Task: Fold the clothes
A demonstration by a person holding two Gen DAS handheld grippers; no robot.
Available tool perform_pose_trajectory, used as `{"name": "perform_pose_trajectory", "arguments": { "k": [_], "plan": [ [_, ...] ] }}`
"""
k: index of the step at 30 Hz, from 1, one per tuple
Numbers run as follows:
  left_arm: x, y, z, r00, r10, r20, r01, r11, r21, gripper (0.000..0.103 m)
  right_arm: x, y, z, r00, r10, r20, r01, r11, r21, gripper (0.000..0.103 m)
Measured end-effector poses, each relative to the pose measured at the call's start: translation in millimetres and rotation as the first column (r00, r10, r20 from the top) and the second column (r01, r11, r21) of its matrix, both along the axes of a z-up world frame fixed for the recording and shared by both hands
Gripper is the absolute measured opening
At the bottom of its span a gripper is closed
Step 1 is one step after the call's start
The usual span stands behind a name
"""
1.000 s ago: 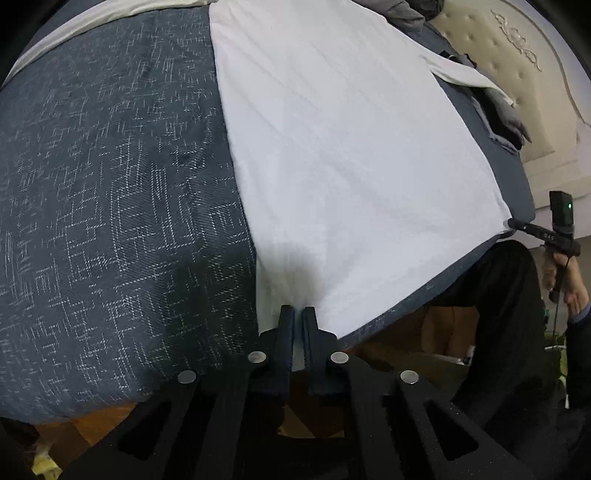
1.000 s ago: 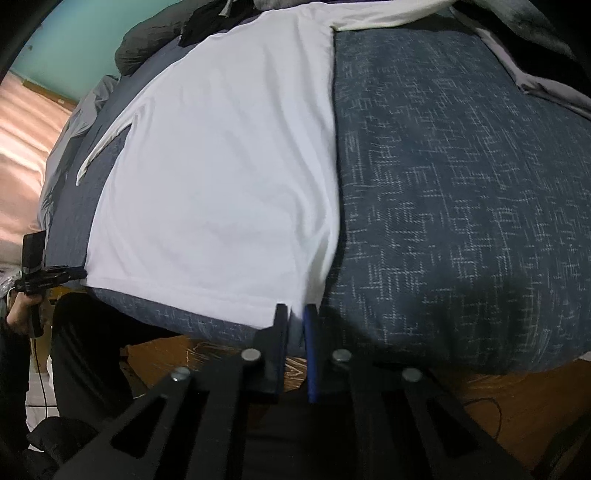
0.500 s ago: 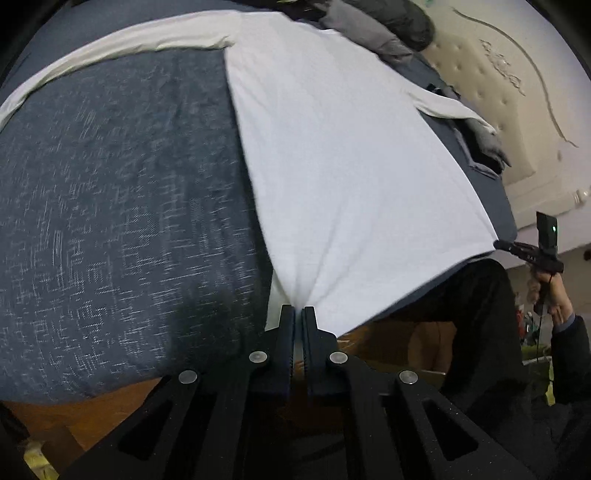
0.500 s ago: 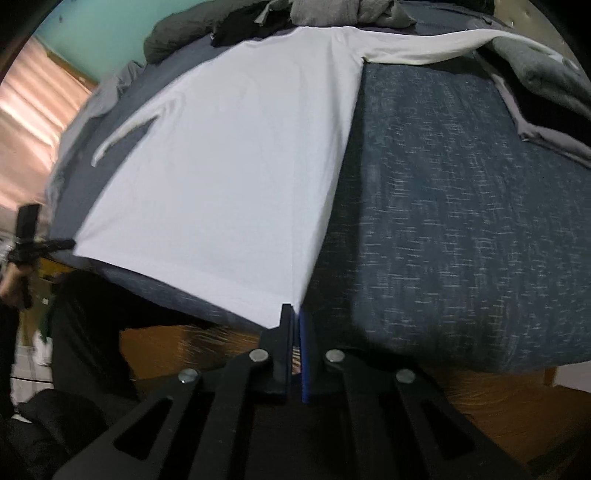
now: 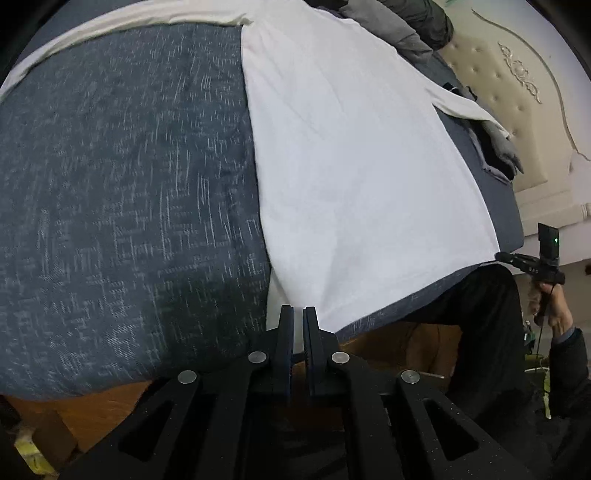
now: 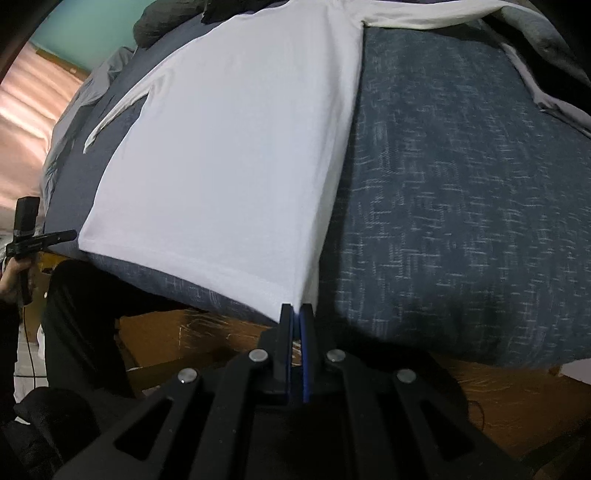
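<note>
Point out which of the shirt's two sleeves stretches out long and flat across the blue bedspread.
The sleeve on the left claw's side: it runs straight across the bedspread. The other sleeve angles off beside the body.

A bed with a dark blue quilt [image 5: 129, 221] flecked with white fills both views. Its wooden frame [image 6: 177, 332] shows orange-brown under the quilt's edge. At the head stands a cream tufted headboard [image 5: 517, 110] with carved scrollwork. A teal wall [image 6: 92, 26] rises behind the far side, with a pink curtain [image 6: 26, 122] beside it. Grey and dark clothes [image 5: 413, 33] are heaped at the bed's far end. The light is dim and even.
</note>
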State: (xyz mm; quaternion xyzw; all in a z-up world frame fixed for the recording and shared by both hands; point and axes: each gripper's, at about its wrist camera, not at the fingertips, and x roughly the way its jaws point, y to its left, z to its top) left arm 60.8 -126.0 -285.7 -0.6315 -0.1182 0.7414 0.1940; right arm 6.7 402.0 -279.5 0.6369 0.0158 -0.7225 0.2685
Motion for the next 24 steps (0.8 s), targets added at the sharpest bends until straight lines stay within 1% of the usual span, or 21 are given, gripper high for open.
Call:
{"name": "perform_pose_trajectory", "arguments": {
  "k": [1,3,6,8,10,11,12,14,16,19,20,21,22,23,24],
  "plan": [
    [-10.6,12.2,-1.6,1.0,0.003,-0.002,-0.003,1.0,-0.003,0.006,-1.9,2.6,2.0,1.0,-0.011,-0.001,0.011,1.0,-0.011,0.004],
    [-20.4,11.6,-1.9,1.0,0.026,-0.008,-0.026,1.0,-0.001,0.006,-7.2,9.7,5.7,0.999,-0.051,-0.008,0.051,0.998,-0.034,0.008],
    [-33.2,23.2,-9.3,0.999,0.035,-0.003,-0.035,0.999,0.002,0.007,-14.2,15.3,8.2,0.996,-0.094,-0.008,0.093,0.994,-0.056,0.008],
    [-39.2,27.1,-12.8,1.0,0.028,0.007,-0.028,1.0,-0.004,0.01,-16.5,16.8,9.0,0.994,-0.108,-0.007,0.107,0.993,-0.058,0.01],
    [-40.8,34.4,-15.5,1.0,0.023,0.016,-0.023,1.0,0.002,0.013,-17.2,16.8,8.8,0.994,-0.112,-0.006,0.111,0.992,-0.052,0.014],
    [-42.1,36.8,-17.6,1.0,0.02,0.021,-0.02,1.0,0.005,0.013,-18.1,17.5,7.7,0.993,-0.119,-0.002,0.119,0.991,-0.054,0.019],
    [-44.0,40.3,-20.3,0.999,0.017,0.028,-0.018,1.0,0.01,0.013,-19.2,18.2,6.6,0.992,-0.127,0.002,0.127,0.99,-0.057,0.027],
    [-34.6,26.2,-24.0,0.999,0.013,0.043,-0.014,1.0,0.015,0.013,-23.4,19.9,3.8,0.989,-0.15,0.015,0.15,0.986,-0.068,0.031],
    [-32.9,19.7,-27.8,0.999,0.003,0.05,-0.004,1.0,0.011,0.013,-25.9,18.7,-0.5,0.987,-0.158,0.034,0.16,0.984,-0.078,0.031],
    [-31.6,21.9,-30.3,0.999,-0.012,0.051,0.011,1.0,0.01,0.012,-25.1,13.4,-7.0,0.99,-0.128,0.054,0.131,0.989,-0.066,0.031],
    [-31.2,23.1,-29.7,0.999,-0.014,0.049,0.013,1.0,0.014,0.004,-24.8,11.0,-9.7,0.991,-0.123,0.059,0.126,0.99,-0.057,0.031],
    [-30.8,24.3,-29.1,0.999,-0.016,0.048,0.016,1.0,0.017,0.0,-24.5,8.6,-12.4,0.991,-0.117,0.065,0.121,0.991,-0.05,0.031],
    [-30.3,25.1,-26.9,0.999,-0.019,0.043,0.019,1.0,0.018,0.0,-24.3,6.7,-14.9,0.991,-0.112,0.072,0.115,0.992,-0.046,0.031],
    [-29.7,25.6,-24.3,0.999,-0.023,0.04,0.023,1.0,0.021,0.0,-23.2,5.6,-14.8,0.992,-0.105,0.071,0.109,0.993,-0.046,0.021],
    [-28.7,25.9,-20.2,0.999,-0.026,0.032,0.025,1.0,0.019,0.0,-22.1,4.5,-14.7,0.993,-0.099,0.07,0.102,0.994,-0.046,0.005]
  ]
}}
